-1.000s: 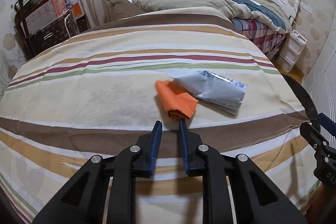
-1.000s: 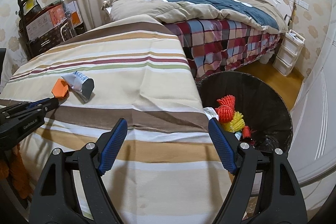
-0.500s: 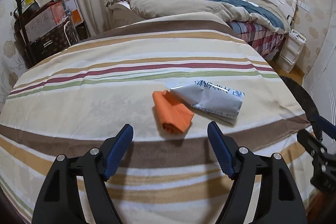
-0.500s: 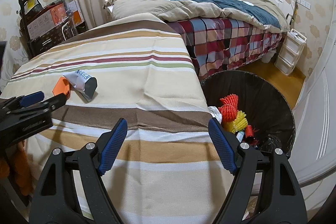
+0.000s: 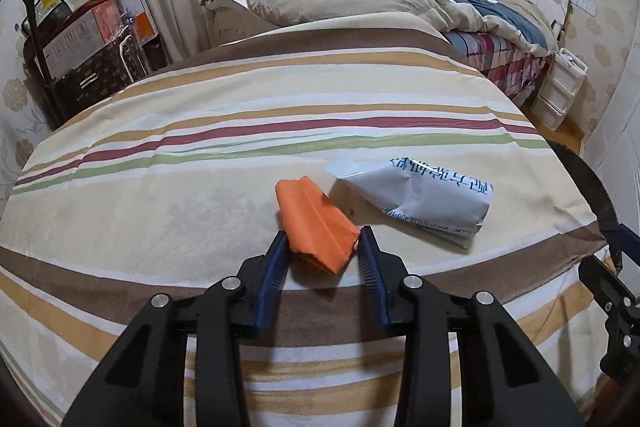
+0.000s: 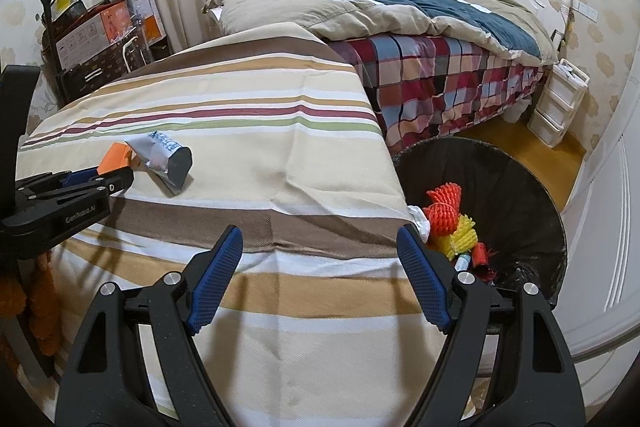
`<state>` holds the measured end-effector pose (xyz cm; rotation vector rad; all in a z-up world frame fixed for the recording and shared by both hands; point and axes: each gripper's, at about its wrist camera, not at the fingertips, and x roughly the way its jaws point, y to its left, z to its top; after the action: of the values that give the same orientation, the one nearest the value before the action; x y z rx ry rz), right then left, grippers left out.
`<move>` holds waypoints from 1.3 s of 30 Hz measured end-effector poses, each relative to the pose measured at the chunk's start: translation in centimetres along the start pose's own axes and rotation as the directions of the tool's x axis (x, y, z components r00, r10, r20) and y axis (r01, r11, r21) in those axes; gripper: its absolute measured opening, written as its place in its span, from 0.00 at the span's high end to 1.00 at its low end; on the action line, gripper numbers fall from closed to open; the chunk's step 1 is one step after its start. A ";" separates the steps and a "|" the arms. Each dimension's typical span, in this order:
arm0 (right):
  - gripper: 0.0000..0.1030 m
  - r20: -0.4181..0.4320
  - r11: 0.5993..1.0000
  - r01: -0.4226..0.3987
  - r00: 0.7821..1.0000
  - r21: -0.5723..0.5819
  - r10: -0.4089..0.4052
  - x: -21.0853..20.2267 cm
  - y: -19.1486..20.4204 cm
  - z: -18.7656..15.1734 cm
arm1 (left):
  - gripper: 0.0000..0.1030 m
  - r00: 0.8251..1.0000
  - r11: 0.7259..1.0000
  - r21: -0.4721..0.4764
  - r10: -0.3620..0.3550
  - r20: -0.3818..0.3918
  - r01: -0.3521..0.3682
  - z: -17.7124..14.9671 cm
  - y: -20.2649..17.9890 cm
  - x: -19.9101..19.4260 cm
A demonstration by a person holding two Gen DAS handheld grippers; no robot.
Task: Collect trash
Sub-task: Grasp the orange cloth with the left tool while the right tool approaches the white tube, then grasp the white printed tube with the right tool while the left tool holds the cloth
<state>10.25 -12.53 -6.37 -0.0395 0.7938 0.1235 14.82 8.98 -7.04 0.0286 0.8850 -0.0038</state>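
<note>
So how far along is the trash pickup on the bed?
Some trash already sits in the black bin. The left gripper has its fingers either side of the orange paper, seemingly not clamped yet. The white wrapper remains on the striped cover. The right gripper is open and empty.

The left tool (image 5: 322, 243) sits low over the striped bedspread (image 5: 200, 163), its blue pads on either side of the near end of a folded orange paper (image 5: 314, 223); whether they press it is hard to tell. Just right of the paper lies a crumpled white package (image 5: 416, 203) with blue print, apparently touching it.
</note>
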 end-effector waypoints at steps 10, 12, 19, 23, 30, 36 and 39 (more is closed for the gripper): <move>0.25 -0.012 0.999 -0.021 1.000 -0.030 0.020 2.0 1.6 1.9 | 0.63 0.999 0.999 -0.029 0.043 0.002 -0.043 -1.3 3.3 -1.1; 0.25 -0.010 0.999 -0.018 1.000 -0.037 0.018 2.7 2.1 2.6 | 0.63 0.998 0.997 -0.040 0.060 0.001 -0.060 -1.7 4.4 -1.4; 0.25 -0.023 0.999 -0.007 1.000 -0.051 0.006 5.4 3.8 5.1 | 0.63 0.995 0.992 -0.084 0.095 -0.007 -0.095 -2.2 7.5 -1.6; 0.25 -0.056 0.998 -0.020 0.998 -0.064 0.017 6.7 4.8 5.8 | 0.63 0.993 0.987 -0.114 0.115 -0.011 -0.115 -2.6 9.5 -1.7; 0.25 -0.078 0.984 -0.066 0.996 -0.165 0.053 5.2 7.7 3.6 | 0.63 0.991 0.976 -0.168 0.135 -0.015 -0.136 -3.1 12.1 -2.0; 0.25 -0.109 0.974 -0.127 0.988 -0.189 0.108 3.4 9.8 1.4 | 0.63 0.991 0.972 -0.194 0.136 -0.011 -0.135 -3.3 12.7 -2.2; 0.25 -0.121 0.966 -0.158 0.983 -0.205 0.136 2.9 11.3 0.7 | 0.63 0.991 0.971 -0.198 0.136 -0.009 -0.135 -3.3 12.8 -2.2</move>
<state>11.39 -0.98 -7.82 -0.1920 0.8867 0.3502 11.07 21.82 -7.07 -0.0972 0.8736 0.2118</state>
